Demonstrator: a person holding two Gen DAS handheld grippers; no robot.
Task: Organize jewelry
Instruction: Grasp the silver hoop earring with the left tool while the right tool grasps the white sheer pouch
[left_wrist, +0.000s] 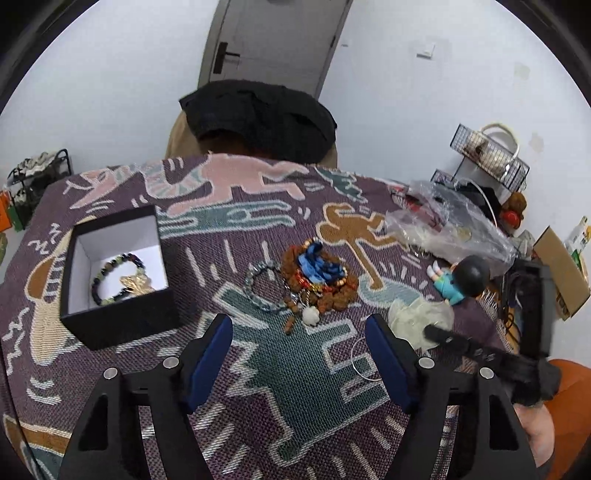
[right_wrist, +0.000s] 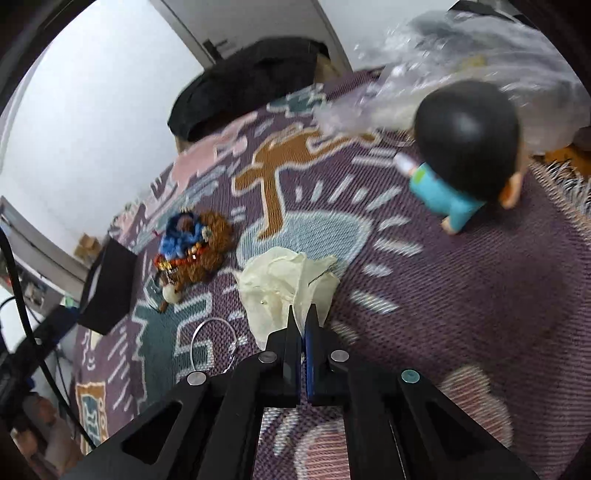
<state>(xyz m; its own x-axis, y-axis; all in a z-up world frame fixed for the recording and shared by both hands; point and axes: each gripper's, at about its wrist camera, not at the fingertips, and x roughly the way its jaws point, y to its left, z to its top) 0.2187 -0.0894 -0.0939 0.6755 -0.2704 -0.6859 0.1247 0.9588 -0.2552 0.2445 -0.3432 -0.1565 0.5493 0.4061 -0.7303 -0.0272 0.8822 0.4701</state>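
A black box (left_wrist: 118, 280) with a white lining holds a dark bead bracelet (left_wrist: 114, 275) and a gold piece. A pile of brown, red and blue bead jewelry (left_wrist: 317, 277) lies mid-cloth, with a grey-blue bracelet (left_wrist: 260, 286) beside it and a thin silver hoop (left_wrist: 364, 360) nearer me. My left gripper (left_wrist: 301, 325) is open and empty, hovering just short of the pile. My right gripper (right_wrist: 303, 314) is shut on a pale translucent pouch (right_wrist: 288, 284). The pile (right_wrist: 192, 251), hoop (right_wrist: 214, 343) and box (right_wrist: 109, 288) also show in the right wrist view.
A patterned purple woven cloth (left_wrist: 303, 387) covers the table. A black-haired doll in blue (left_wrist: 463, 278) lies at right, beside crumpled clear plastic bags (left_wrist: 447, 221). A wire rack (left_wrist: 487, 155) and cardboard box (left_wrist: 561, 273) stand far right. A dark-draped chair (left_wrist: 258, 118) is behind the table.
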